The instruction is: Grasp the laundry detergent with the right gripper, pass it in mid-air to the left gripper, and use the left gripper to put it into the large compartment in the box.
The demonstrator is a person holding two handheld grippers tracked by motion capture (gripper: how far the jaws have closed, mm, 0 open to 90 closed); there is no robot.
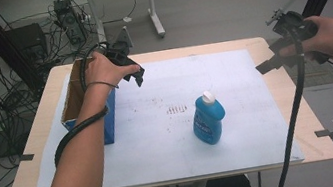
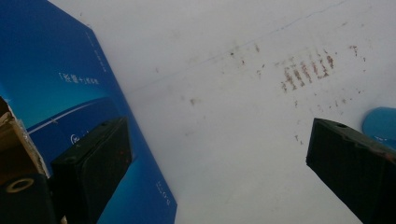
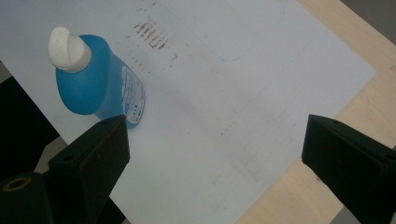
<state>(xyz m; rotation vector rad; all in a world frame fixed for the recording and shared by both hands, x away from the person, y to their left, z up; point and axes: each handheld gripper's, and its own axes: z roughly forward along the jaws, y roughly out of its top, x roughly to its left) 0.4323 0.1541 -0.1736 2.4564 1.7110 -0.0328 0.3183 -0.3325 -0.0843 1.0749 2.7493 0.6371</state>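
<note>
Cables trail across the grey floor beyond the wooden table (image 1: 40, 139), whose top is covered by a white paper sheet (image 1: 238, 112) marked with faint brown stains. I hold my left gripper (image 1: 133, 72) above the sheet with its jaws spread wide and nothing between them; the open blue cardboard box (image 1: 86, 103) stands just beside and below my left fingers. My right gripper (image 1: 270, 59) hovers off the far right edge of the sheet, jaws likewise spread and empty. The blue plastic bottle with a white cap (image 1: 208, 118) stands upright on the sheet, between my two grippers and nearer me than either, well apart from both.

As I judge it, the work has barely begun: the bottle is untouched and the box holds nothing I can see, so reaching, grasping and moving the bottle all remain.

My left gripper view shows the box's printed blue wall (image 2: 60, 88) close up and only a sliver of the bottle (image 2: 380, 123). My right gripper view shows the bottle's label and cap (image 3: 69, 49) plainly, and the table's bare edge.
</note>
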